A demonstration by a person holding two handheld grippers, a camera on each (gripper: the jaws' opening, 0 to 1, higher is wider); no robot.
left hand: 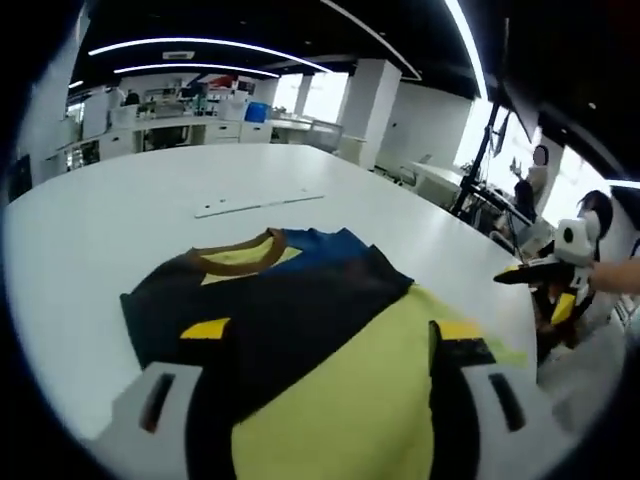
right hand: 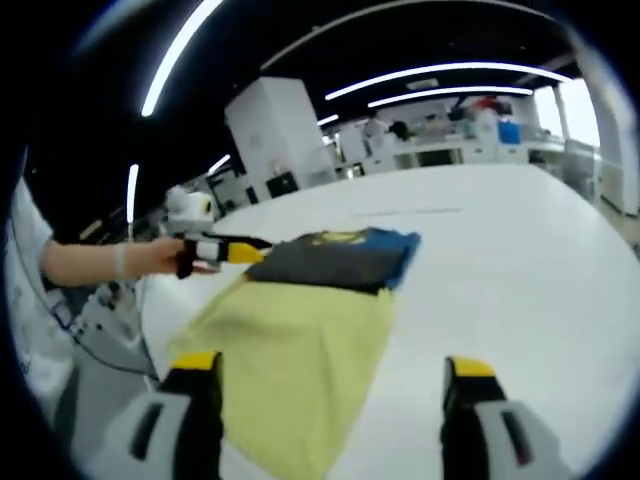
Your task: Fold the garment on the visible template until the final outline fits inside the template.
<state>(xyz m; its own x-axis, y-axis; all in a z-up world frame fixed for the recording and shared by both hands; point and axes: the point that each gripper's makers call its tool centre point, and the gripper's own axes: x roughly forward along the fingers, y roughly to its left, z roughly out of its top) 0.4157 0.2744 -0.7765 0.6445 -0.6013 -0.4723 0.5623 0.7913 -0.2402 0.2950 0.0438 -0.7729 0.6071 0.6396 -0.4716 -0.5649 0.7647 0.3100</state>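
While the left gripper (left hand: 330, 400) and right gripper (right hand: 335, 410) hover with jaws released, grasping nothing, the half-folded T-shirt (left hand: 300, 330) lies flat on the white desk (left hand: 90, 230), yellow near, black and blue beyond.

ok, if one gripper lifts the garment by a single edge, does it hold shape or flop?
Likely flops: the garment lies flat in soft folds, its dark part doubled over the yellow. It looks like thin fabric, so probably light. On the smooth white table it may slide or bunch if pushed rather than move as one piece.
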